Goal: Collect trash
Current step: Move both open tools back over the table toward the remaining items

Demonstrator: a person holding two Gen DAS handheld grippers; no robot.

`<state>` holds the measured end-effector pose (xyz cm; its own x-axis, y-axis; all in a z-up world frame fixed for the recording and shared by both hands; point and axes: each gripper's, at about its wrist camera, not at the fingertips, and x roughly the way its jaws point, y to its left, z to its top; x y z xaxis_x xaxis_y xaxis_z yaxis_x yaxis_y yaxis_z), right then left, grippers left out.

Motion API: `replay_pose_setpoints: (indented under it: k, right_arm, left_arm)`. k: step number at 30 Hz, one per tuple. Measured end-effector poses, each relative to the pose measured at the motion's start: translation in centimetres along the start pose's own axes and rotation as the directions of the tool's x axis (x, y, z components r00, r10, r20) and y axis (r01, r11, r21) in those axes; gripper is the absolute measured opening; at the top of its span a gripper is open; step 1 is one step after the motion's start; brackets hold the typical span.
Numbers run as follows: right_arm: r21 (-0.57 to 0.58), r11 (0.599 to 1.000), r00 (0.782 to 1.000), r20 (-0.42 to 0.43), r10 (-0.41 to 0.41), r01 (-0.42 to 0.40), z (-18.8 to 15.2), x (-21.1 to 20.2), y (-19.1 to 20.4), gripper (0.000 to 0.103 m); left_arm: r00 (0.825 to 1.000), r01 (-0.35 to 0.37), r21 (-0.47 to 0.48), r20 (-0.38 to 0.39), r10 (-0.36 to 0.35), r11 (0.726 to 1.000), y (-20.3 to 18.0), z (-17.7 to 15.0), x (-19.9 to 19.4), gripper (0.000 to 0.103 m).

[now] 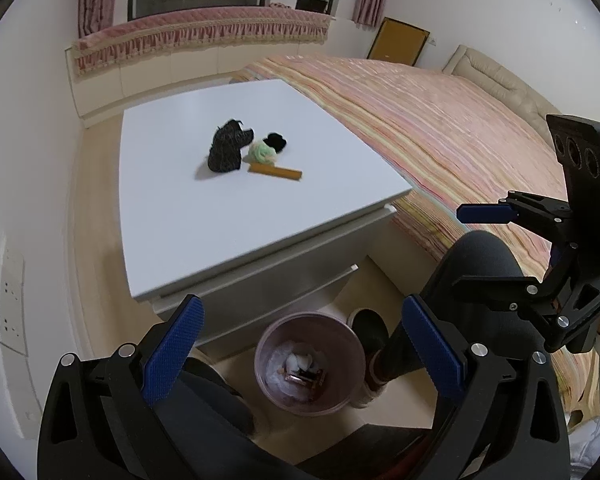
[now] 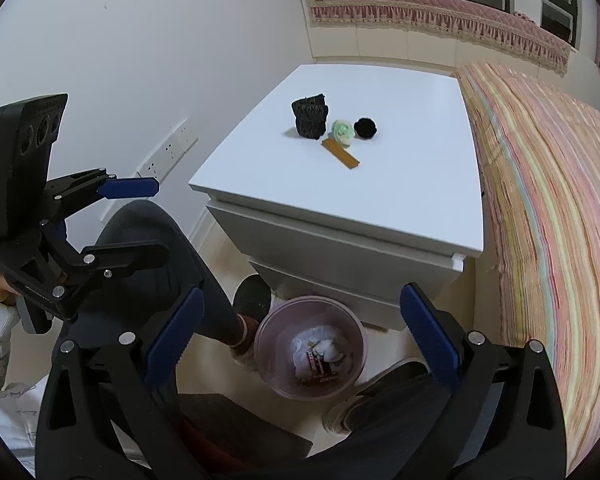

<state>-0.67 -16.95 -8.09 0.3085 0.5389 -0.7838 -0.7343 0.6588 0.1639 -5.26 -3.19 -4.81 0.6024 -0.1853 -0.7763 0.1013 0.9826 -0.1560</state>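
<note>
A pink bin (image 1: 342, 338) (image 2: 352, 322) stands on the floor in front of the white cabinet, holding crumpled tissue (image 2: 320, 346) and a red wrapper (image 2: 324, 372). My left gripper (image 1: 302, 342) hangs open above the bin with nothing between its blue pads. My right gripper (image 2: 300, 338) is likewise open and empty over the bin. On the cabinet top (image 1: 300, 216) (image 2: 420, 200) lie a dark crumpled bag (image 1: 226, 148) (image 2: 310, 120), a pale green wad (image 1: 262, 152) (image 2: 343, 132), a black ball (image 1: 275, 142) (image 2: 366, 128) and a brown strip (image 1: 276, 172) (image 2: 340, 153).
A striped bed (image 1: 440, 128) (image 2: 540, 200) runs along the cabinet's right side. The person's legs and slippered feet (image 1: 370, 328) (image 2: 252, 300) flank the bin. A wall with sockets (image 2: 168, 152) is on the left, a window seat (image 1: 200, 40) at the back.
</note>
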Motion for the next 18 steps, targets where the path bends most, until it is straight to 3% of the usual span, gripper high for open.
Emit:
replay_pose_setpoints:
  k: [9,18]
  right_arm:
    - [-0.082,0.997,1.0,0.02,-0.009,0.01,3.8,0.4,-0.4,0.097]
    - [-0.1,0.995,1.0,-0.016,0.01,-0.011,8.0,3.4,-2.3,0.097]
  left_arm:
    - [0.999,-0.024,0.017,0.029,0.023,1.0,1.6,3.5,0.2,0.095]
    - [1.0,-0.019,0.016,0.02,0.019,1.0,4.2,7.5,2.8,0.095]
